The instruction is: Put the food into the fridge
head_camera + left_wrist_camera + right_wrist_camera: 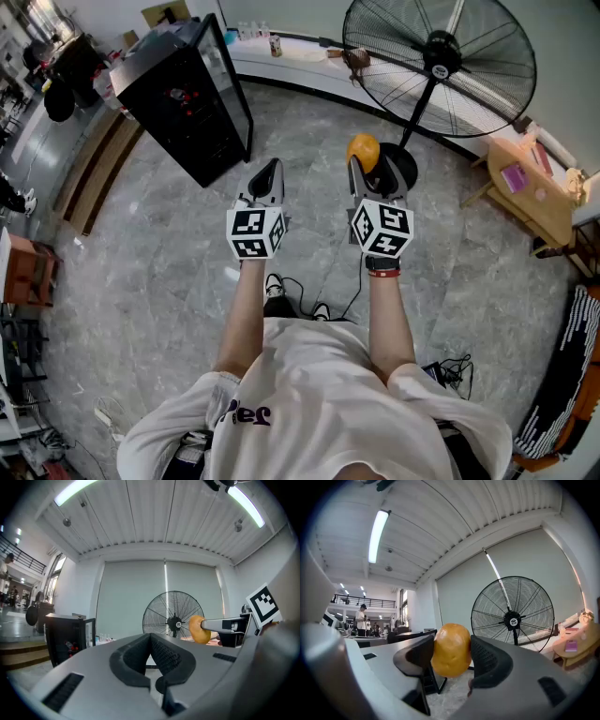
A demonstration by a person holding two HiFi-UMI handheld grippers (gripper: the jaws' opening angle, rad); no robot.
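An orange-yellow bread roll (451, 649) sits clamped between the pads of my right gripper (451, 656); the same roll (364, 151) shows at the tip of that gripper (361, 161) in the head view, and the roll (199, 629) appears at right in the left gripper view. My left gripper (151, 654) is shut with nothing in it, held level beside the right one; in the head view the left gripper (270, 174) points ahead. The small black fridge (187, 94) stands ahead to the left on the marble floor, its glass door (236, 80) swung open; the fridge (65, 637) also shows at left in the left gripper view.
A large black pedestal fan (437, 75) stands straight ahead on the right, its base (398, 169) just beyond the roll. A low wooden table (534, 192) is at the far right. Cables (450, 367) lie on the floor near my feet. A white ledge (291, 58) runs along the back wall.
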